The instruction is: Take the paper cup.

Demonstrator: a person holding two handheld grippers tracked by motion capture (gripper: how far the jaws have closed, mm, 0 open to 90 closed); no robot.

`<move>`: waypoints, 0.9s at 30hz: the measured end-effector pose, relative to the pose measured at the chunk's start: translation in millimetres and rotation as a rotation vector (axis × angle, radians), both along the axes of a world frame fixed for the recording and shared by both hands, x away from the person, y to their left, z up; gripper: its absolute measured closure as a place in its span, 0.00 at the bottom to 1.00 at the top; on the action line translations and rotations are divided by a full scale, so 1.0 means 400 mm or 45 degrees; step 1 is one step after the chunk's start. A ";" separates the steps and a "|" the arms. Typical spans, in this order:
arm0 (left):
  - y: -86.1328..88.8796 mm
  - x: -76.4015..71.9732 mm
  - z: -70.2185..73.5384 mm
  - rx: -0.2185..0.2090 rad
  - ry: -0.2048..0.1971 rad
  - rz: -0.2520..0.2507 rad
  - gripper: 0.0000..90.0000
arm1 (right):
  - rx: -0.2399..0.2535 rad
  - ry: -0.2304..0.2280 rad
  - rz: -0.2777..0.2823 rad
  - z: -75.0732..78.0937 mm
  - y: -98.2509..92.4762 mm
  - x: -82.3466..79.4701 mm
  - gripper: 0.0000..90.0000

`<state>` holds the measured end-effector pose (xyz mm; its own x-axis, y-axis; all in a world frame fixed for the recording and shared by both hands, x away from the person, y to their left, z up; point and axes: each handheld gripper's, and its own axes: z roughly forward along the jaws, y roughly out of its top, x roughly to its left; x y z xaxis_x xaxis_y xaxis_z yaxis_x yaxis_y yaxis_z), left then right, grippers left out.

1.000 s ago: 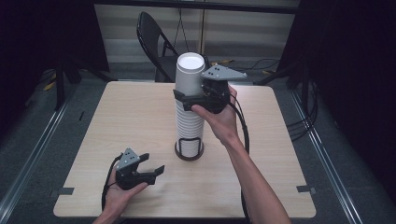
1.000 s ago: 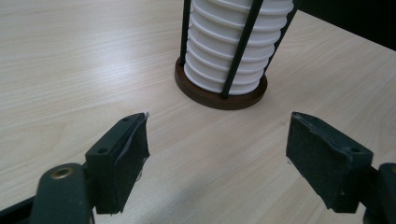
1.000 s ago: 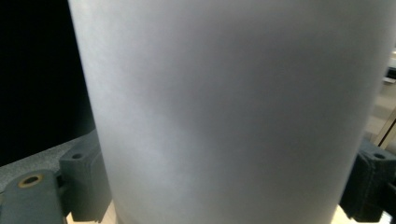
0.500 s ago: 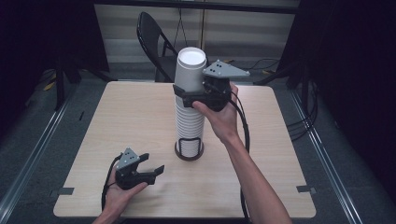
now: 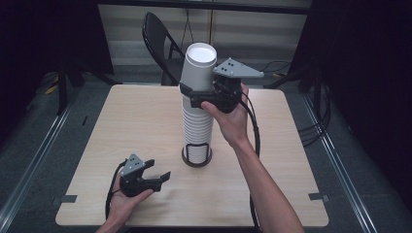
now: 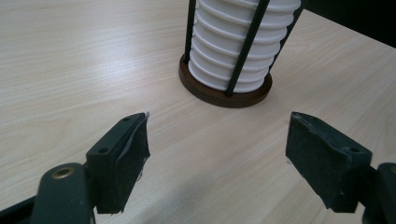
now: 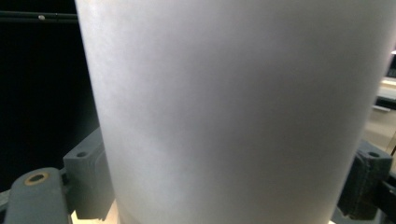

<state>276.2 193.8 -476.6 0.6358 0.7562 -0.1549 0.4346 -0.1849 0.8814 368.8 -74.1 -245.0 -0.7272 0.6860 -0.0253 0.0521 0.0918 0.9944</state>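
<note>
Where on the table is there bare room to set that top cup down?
Bare tabletop runs left of the cup stack, and more lies between the right forearm and the right edge. The near-left corner is crowded by the left tool.

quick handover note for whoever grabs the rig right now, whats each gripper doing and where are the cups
Right gripper: raised above the table, jaws shut on the top cup, which sits inverted on the stack.
Left gripper: jaws open, holding nothing, low over the table near its front left, aimed toward the holder.
Cup stack: white cups nested upside down, standing upright in the black wire holder with the round dark base, mid-table.
Done: top cup gripped.
Left: probably lift that cup clear of the stack and set it down; the left gripper could steady the holder's base if the stack sticks.
</note>
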 end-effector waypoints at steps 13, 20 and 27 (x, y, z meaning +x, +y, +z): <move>0.000 0.000 0.000 -0.003 0.001 0.002 0.24 | 0.066 -0.020 0.014 0.027 -0.003 -0.005 0.14; 0.001 0.000 0.000 -0.003 0.002 0.003 0.24 | 0.110 -0.021 0.026 0.050 -0.005 -0.006 0.14; 0.003 0.000 0.001 -0.005 0.003 0.002 0.24 | 0.135 -0.019 0.038 0.059 -0.007 -0.003 0.14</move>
